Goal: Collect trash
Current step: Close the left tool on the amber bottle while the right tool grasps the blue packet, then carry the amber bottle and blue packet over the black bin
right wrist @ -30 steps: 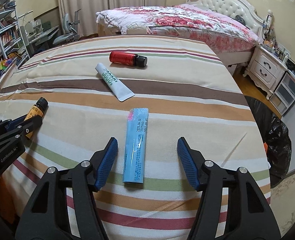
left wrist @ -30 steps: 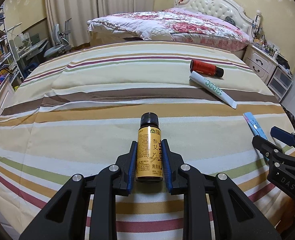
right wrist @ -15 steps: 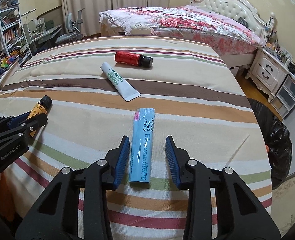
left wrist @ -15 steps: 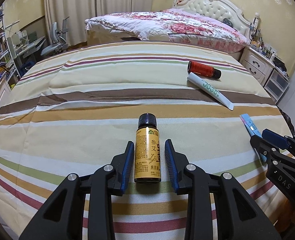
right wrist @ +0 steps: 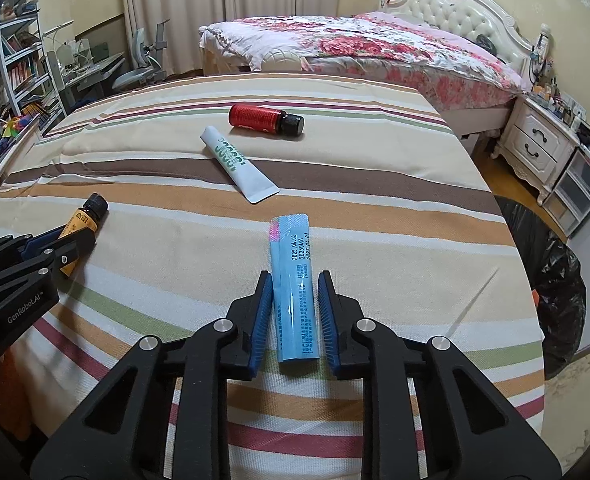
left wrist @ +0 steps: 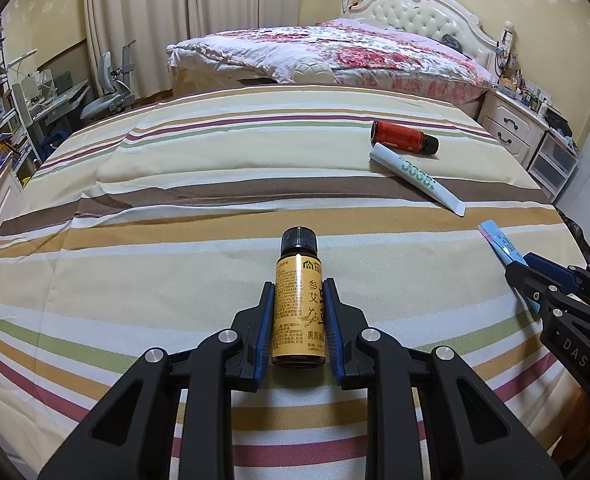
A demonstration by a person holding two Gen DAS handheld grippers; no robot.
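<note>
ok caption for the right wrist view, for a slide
Right gripper shut on a blue sachet lying on the striped sheet.

bedsheet (left wrist: 175,264): cream, striped brown, tan, green, maroon;
near bottle (left wrist: 298,308): amber-yellow label, black cap;
far bottle (right wrist: 265,119): red, black cap;
tube (right wrist: 237,164): white, green lettering;
sachet (right wrist: 295,288): light blue, pink end;
gripper pads (right wrist: 263,314): blue

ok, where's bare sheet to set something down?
Free: the striped sheet left of the yellow bottle, and the strip between it and the blue sachet. Crowded: far right, where red bottle and white tube lie together.
</note>
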